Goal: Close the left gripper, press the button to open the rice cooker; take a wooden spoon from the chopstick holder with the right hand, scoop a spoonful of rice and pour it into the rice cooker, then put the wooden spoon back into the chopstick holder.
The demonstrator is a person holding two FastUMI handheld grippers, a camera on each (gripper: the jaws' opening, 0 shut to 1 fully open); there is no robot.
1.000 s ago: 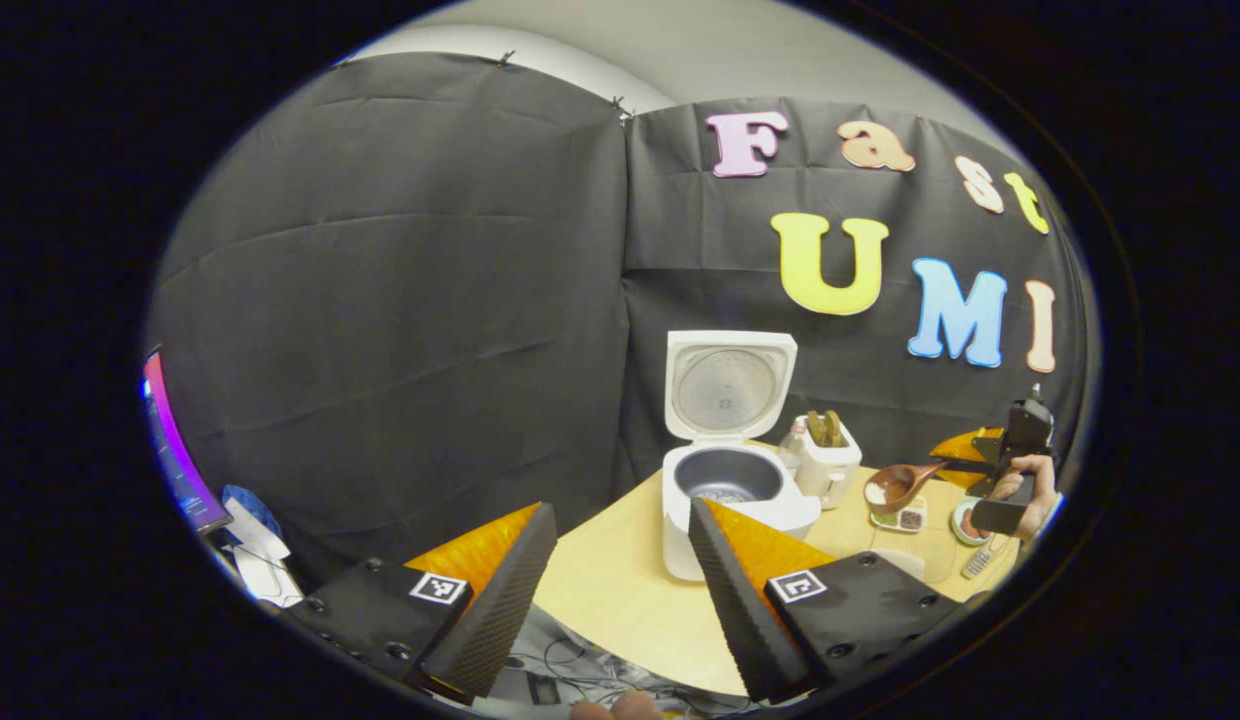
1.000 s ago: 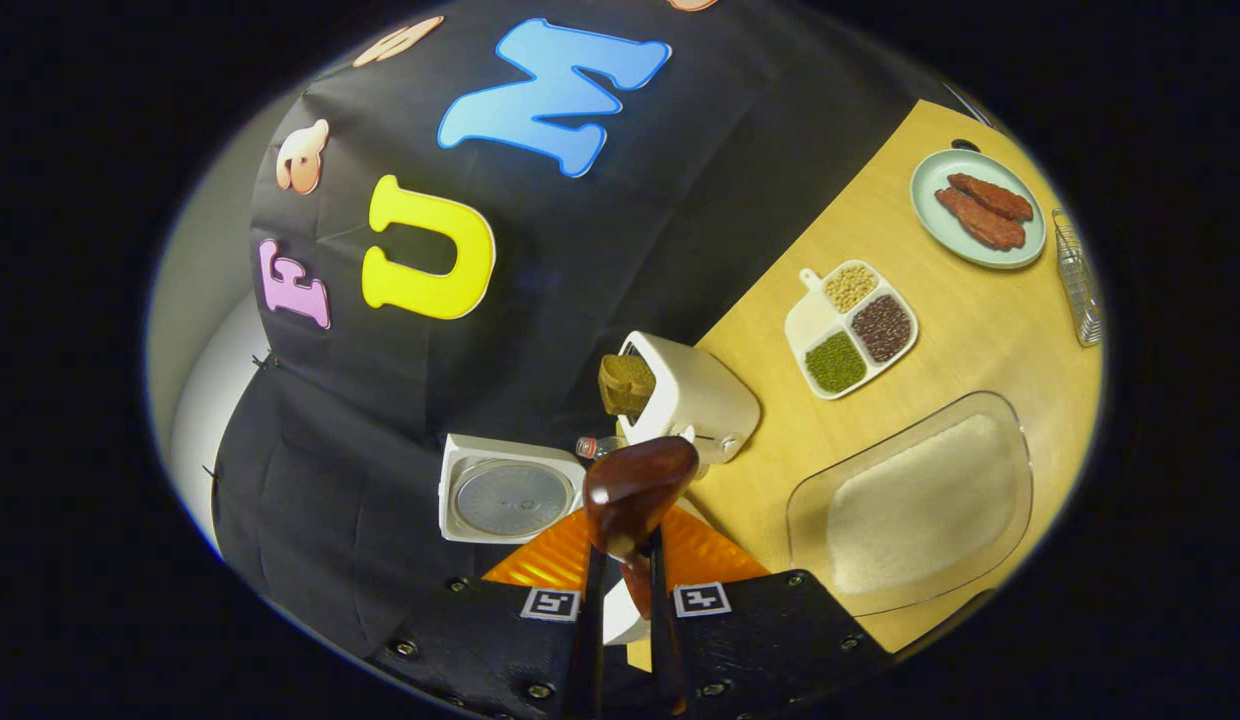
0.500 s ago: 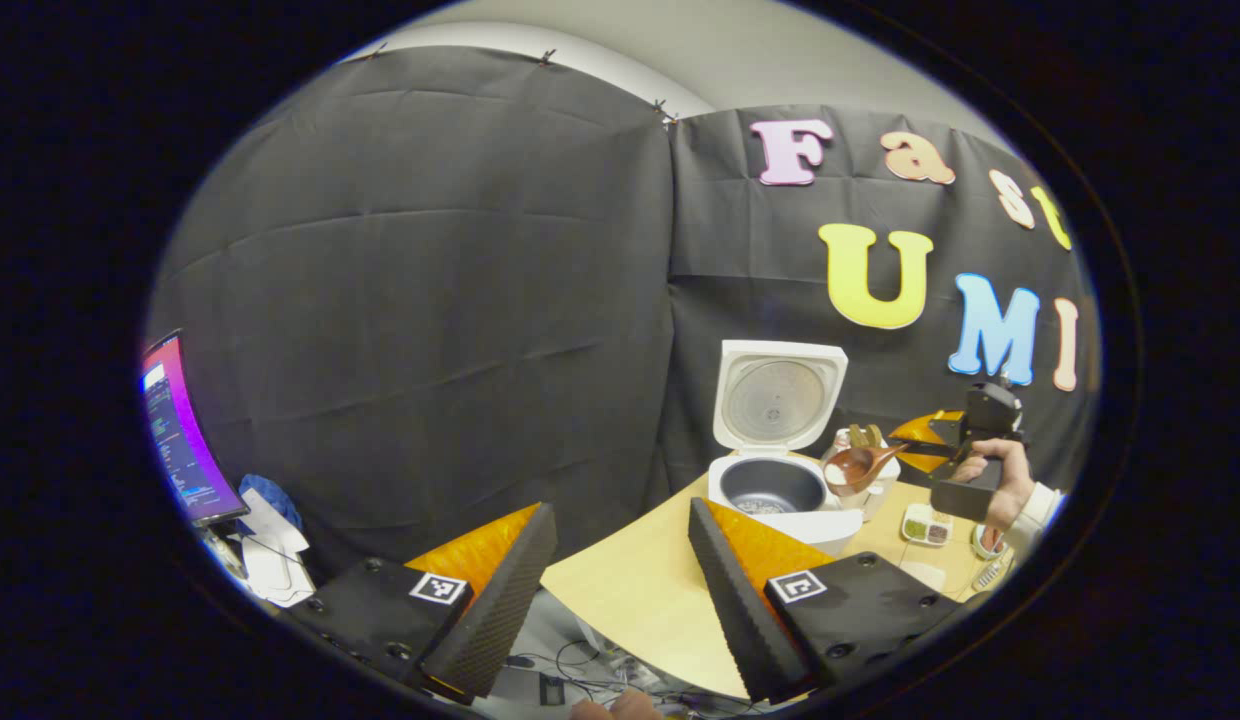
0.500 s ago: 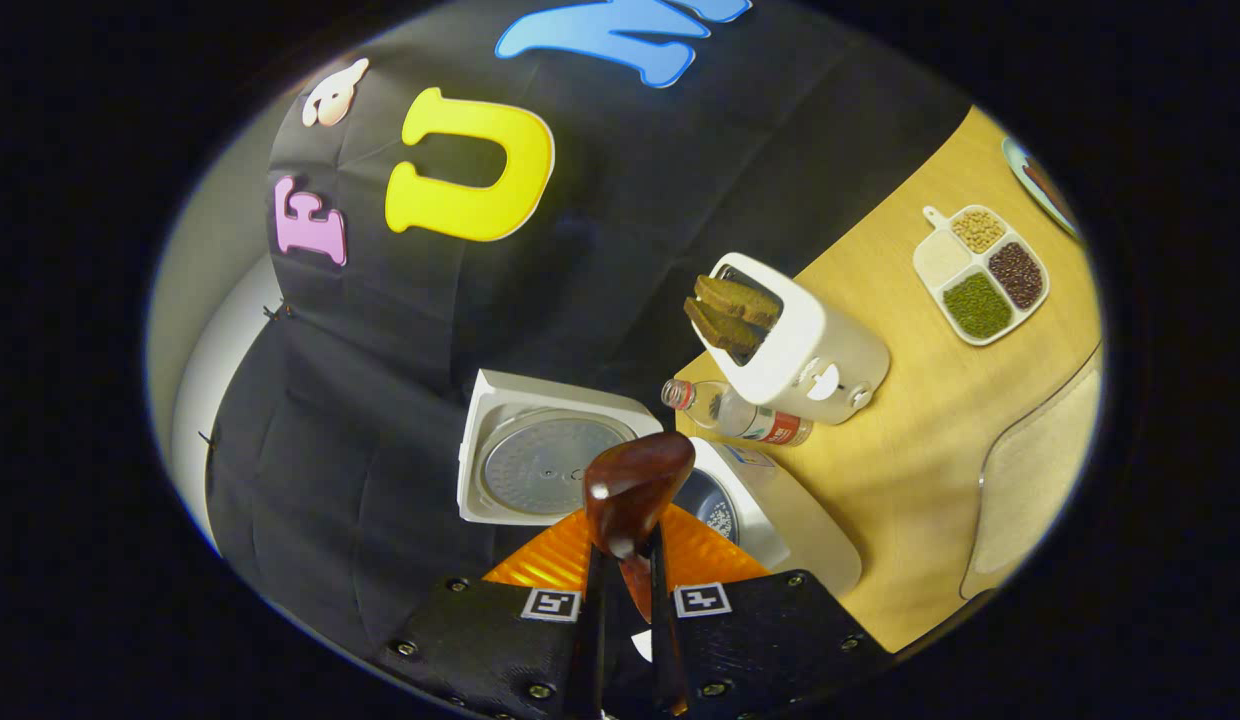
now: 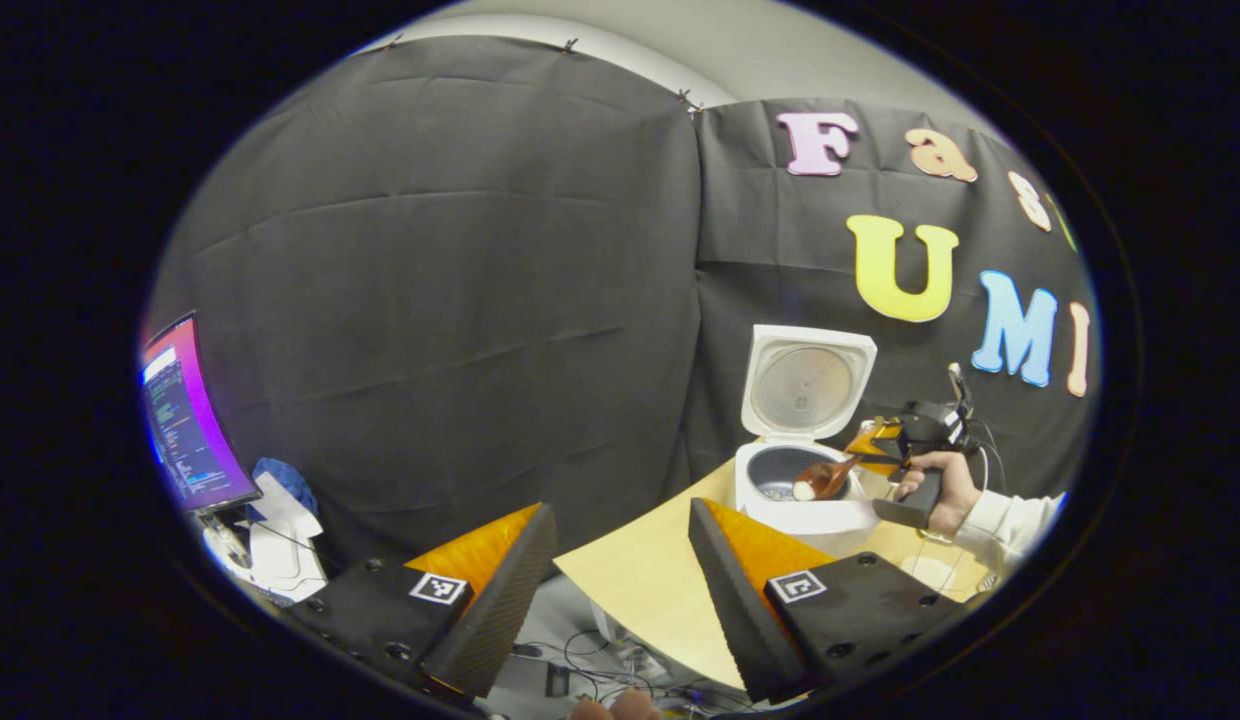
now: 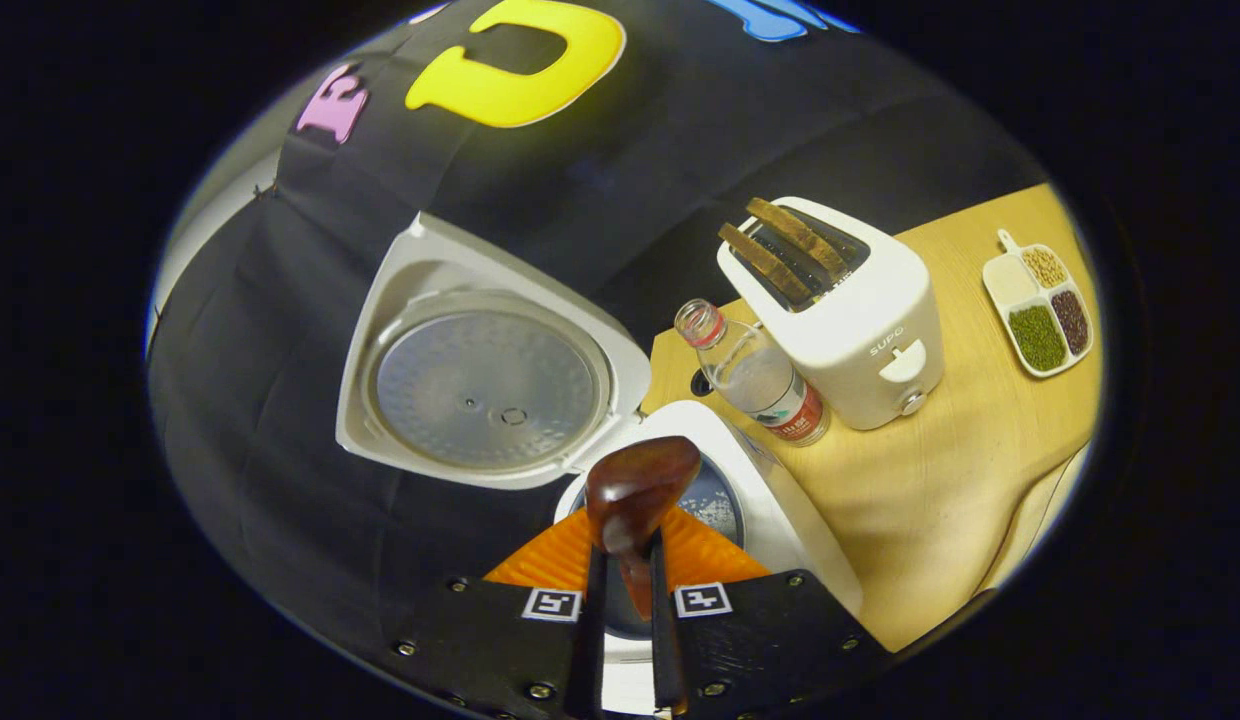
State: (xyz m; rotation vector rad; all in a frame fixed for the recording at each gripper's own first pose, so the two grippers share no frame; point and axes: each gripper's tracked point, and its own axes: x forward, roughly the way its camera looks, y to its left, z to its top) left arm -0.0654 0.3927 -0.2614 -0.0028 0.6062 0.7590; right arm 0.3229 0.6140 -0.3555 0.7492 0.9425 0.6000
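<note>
Right gripper (image 6: 620, 600), clenching the wooden spoon (image 6: 635, 490), is now tipping rice into the open rice cooker (image 6: 780, 520) at 12 o'clock; left gripper (image 5: 620, 580) is idling released.

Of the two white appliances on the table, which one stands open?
The rice cooker: its lid is swung up, baring the inner pot, with the wooden spoon over it. The toaster beside it just holds two bread slices.
</note>
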